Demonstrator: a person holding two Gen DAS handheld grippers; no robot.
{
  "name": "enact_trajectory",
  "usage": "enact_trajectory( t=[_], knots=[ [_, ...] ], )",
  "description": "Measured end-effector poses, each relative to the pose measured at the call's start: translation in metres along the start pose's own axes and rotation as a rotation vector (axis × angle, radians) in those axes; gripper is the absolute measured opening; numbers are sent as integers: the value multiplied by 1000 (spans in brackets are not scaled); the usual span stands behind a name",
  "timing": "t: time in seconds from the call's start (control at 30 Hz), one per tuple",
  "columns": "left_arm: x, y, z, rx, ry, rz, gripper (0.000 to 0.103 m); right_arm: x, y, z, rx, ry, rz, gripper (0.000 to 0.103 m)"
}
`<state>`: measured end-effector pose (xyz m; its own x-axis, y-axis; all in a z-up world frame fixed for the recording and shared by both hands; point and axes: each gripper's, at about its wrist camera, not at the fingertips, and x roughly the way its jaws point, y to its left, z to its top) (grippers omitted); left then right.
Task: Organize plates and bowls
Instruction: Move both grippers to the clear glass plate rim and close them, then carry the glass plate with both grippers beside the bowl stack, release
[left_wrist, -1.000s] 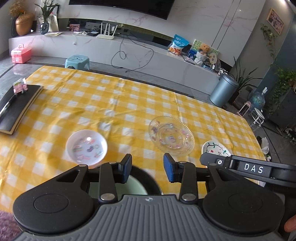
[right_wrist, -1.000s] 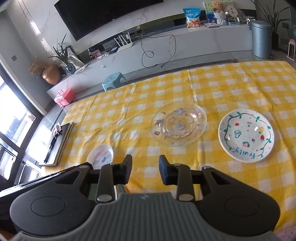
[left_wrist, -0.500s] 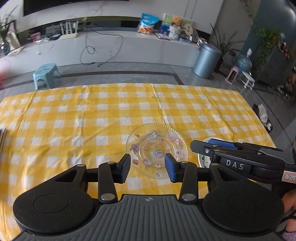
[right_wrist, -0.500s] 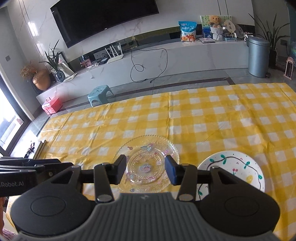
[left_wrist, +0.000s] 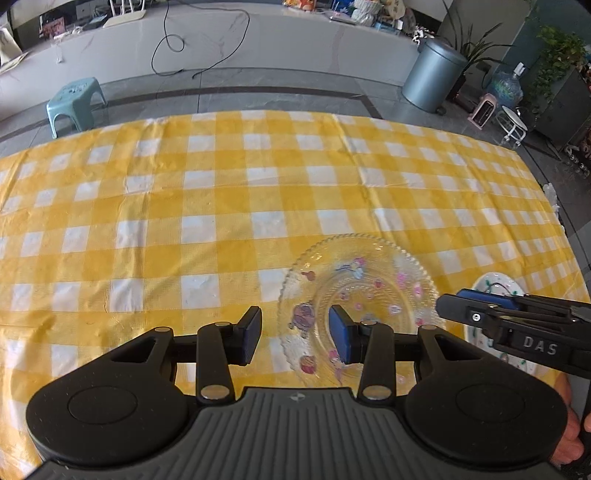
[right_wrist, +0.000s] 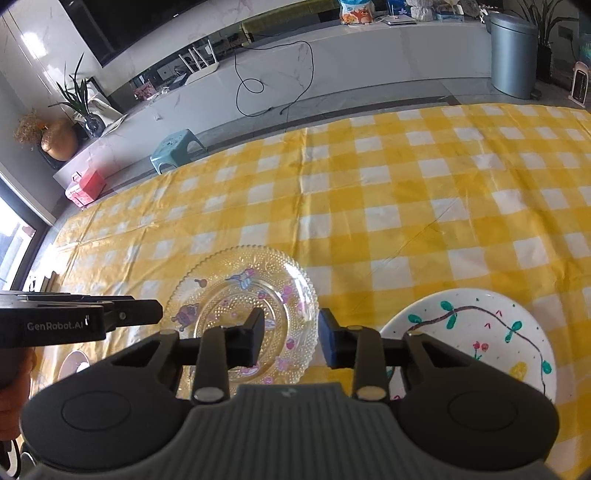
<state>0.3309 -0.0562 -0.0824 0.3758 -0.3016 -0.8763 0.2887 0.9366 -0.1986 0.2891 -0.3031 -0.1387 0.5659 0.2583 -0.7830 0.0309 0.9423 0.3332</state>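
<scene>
Glass, clear and round, with a beaded rim and small cartoon prints, the glass plate (right_wrist: 242, 295) lies flat on the worktop (left_wrist: 221, 206), near its front edge and right of centre. Its near part is hidden behind the tongs in both wrist views. Just to its right, apart from it, sits the white plate (right_wrist: 476, 332), glazed ceramic with a hand-drawn vine, green leaves and little fruit; its near edge is cut off by the right tongs (right_wrist: 291, 338), and in the left view only a sliver of it shows behind them. A third dish, a small pale one (right_wrist: 74, 363), peeps out at far left under the left tongs; too little shows to tell plate from bowl.

Both pairs hover above the glass plate. The left tongs (left_wrist: 295, 334) stand apart, with only the plate's left rim seen through the gap below them. The right tongs are closing, with nothing between the pads; the plate's right rim lies beneath.

A yellow-and-white checked cloth, creased in straight folds, covers the worktop. Beyond it stand one teal stool (left_wrist: 74, 99) and one grey bin (left_wrist: 432, 77).
</scene>
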Motion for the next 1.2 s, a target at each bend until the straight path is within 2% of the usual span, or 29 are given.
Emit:
enact_trajectory(
  t=[0.13,0.4,0.53,0.63,0.93,1.2],
  knots=[
    [13,7,-1,-18,20,-26,36,12,-7,3,22,28,-5,24],
    [21,11,1,-18,41,-39,26,23,-12,0,50,65,4,23],
    [24,11,1,-32,52,-46,18,26,-11,-2,49,73,6,19],
    [24,13,0,-45,50,-55,17,28,-10,-4,43,76,-12,14],
    [19,10,-2,-46,58,-23,14,26,-16,-4,103,77,8,10],
    [-6,10,-14,-58,47,-17,13,7,-7,-9,103,56,28,9]
  ],
)
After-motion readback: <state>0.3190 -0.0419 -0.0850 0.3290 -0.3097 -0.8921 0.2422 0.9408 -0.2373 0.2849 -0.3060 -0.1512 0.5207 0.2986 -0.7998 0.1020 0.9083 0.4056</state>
